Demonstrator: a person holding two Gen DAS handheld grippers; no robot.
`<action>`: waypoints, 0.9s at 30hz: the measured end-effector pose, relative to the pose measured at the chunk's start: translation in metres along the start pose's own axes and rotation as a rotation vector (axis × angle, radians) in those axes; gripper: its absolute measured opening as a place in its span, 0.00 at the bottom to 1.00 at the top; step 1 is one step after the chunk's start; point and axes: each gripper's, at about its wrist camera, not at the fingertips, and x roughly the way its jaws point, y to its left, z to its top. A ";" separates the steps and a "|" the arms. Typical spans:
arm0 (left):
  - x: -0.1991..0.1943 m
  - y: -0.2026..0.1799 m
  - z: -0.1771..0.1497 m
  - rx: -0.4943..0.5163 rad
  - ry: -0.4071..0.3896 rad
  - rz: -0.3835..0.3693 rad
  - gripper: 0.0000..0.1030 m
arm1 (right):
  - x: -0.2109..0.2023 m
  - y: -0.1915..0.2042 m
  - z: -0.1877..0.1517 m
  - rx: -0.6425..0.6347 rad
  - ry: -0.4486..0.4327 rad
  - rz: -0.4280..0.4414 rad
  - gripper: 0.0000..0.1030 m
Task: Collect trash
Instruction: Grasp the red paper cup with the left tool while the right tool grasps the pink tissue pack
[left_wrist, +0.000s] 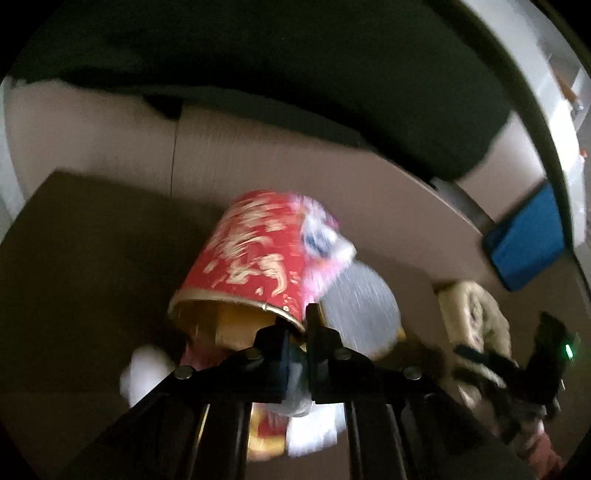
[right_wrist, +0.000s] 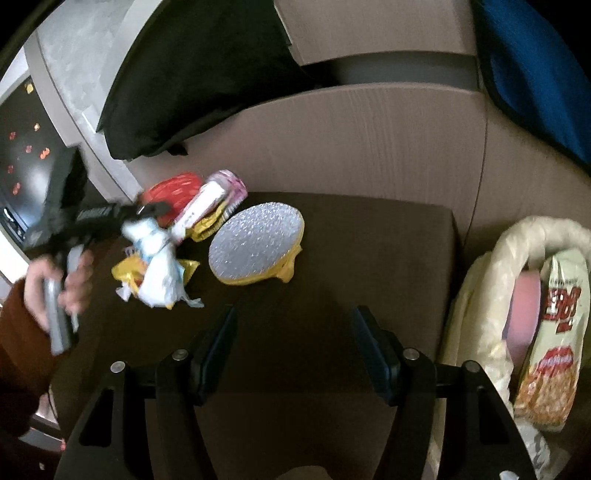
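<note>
A red paper cup (left_wrist: 255, 254) with gold print lies on its side, mouth toward the left wrist camera. My left gripper (left_wrist: 297, 325) is shut at the cup's rim, and a white and blue wrapper (left_wrist: 295, 384) shows between its pads. In the right wrist view, that left gripper (right_wrist: 147, 211) has the wrapper (right_wrist: 157, 254) hanging under it beside the cup (right_wrist: 171, 190). A silver round lid (right_wrist: 256, 242) with a yellow edge, a pink and white packet (right_wrist: 212, 197) and a yellow wrapper (right_wrist: 127, 271) lie close by. My right gripper (right_wrist: 295, 332) is open over the dark tabletop, with nothing between its fingers.
A cream plastic bag (right_wrist: 491, 280) holding a snack packet (right_wrist: 554, 332) stands just right of the right gripper. The trash lies on a dark brown surface (right_wrist: 351, 258) before a beige sofa. A black cushion (right_wrist: 203, 74) and a blue one (right_wrist: 535, 66) lie on the sofa. A hand (right_wrist: 70, 284) holds the left gripper's handle.
</note>
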 end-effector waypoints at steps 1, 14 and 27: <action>-0.007 0.002 -0.007 -0.008 0.005 -0.009 0.06 | 0.001 0.001 0.001 0.006 0.000 0.006 0.60; -0.074 -0.008 -0.104 0.001 -0.008 -0.041 0.06 | 0.077 0.023 0.054 -0.068 0.018 -0.082 0.46; -0.094 -0.016 -0.126 0.038 -0.063 -0.024 0.08 | 0.068 0.038 0.050 -0.032 0.004 0.037 0.12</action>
